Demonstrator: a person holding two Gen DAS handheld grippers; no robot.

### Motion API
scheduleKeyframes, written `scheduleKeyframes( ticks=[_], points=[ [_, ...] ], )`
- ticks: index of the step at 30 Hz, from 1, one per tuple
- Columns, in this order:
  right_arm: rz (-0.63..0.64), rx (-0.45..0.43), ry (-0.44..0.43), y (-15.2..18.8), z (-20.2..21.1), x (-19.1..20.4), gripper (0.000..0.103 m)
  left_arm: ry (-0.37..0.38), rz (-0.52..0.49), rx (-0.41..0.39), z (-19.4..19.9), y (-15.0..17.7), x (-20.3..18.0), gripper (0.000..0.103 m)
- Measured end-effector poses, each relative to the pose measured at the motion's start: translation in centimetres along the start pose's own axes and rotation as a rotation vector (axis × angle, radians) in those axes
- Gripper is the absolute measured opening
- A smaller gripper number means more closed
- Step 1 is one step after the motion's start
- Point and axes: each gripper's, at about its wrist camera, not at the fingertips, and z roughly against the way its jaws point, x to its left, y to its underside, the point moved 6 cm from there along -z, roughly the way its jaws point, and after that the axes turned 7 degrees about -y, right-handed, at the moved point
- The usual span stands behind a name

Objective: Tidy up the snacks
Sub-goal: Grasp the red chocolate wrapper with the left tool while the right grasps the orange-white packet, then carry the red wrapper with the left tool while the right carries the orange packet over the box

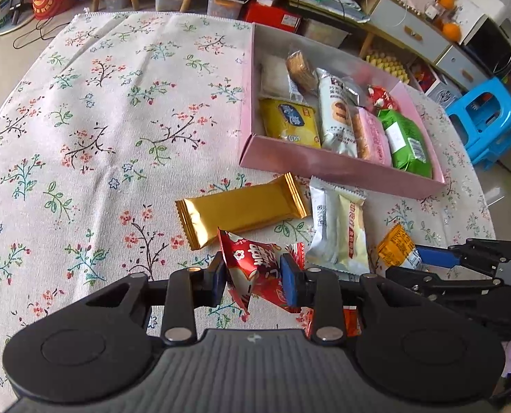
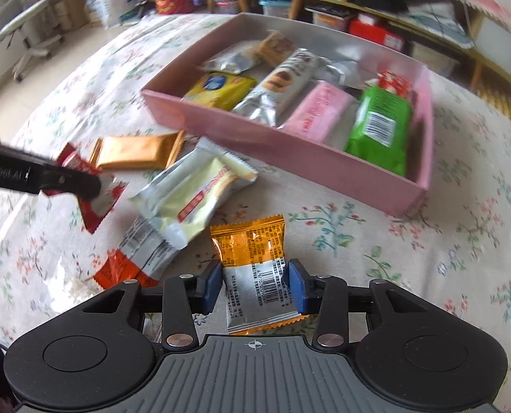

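My left gripper point(image 1: 253, 277) is shut on a red snack packet point(image 1: 252, 268), held just above the cloth; it also shows in the right wrist view point(image 2: 93, 189). My right gripper point(image 2: 254, 284) is shut on an orange and white snack packet point(image 2: 255, 268), seen from the left wrist view point(image 1: 398, 249) too. A pink box point(image 1: 324, 165) holds several snacks, among them a yellow pack point(image 1: 290, 122) and a green pack point(image 1: 407, 141). A gold bar point(image 1: 241, 208) and a white and cream packet point(image 1: 338, 225) lie on the cloth in front of the box.
The table has a floral cloth point(image 1: 100, 120). An orange-red packet point(image 2: 117, 268) lies partly under the white one. A blue stool point(image 1: 486, 120) and low cabinets point(image 1: 410, 31) stand beyond the table's far edge.
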Motion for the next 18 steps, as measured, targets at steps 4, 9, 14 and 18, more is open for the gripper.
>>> scheduleKeyframes(
  ticks=[4, 9, 14, 18],
  points=[
    [-0.05, -0.024, -0.007, -0.4, 1.0, -0.9, 0.04, 0.018, 0.013, -0.014, 0.6, -0.3, 0.0, 0.03],
    [-0.107, -0.053, -0.028, -1.0, 2.1, -1.8, 0.04, 0.054, 0.037, -0.044, 1.5, -1.0, -0.1, 0.03],
    [-0.146, -0.099, -0.042, -2.0, 3.3, -2.6, 0.04, 0.08, 0.057, -0.077, 2.2, -1.8, -0.5, 0.03],
    [-0.191, -0.138, -0.046, -3.0, 4.2, -3.5, 0.04, 0.091, 0.073, -0.099, 2.3, -2.7, -1.1, 0.03]
  ],
)
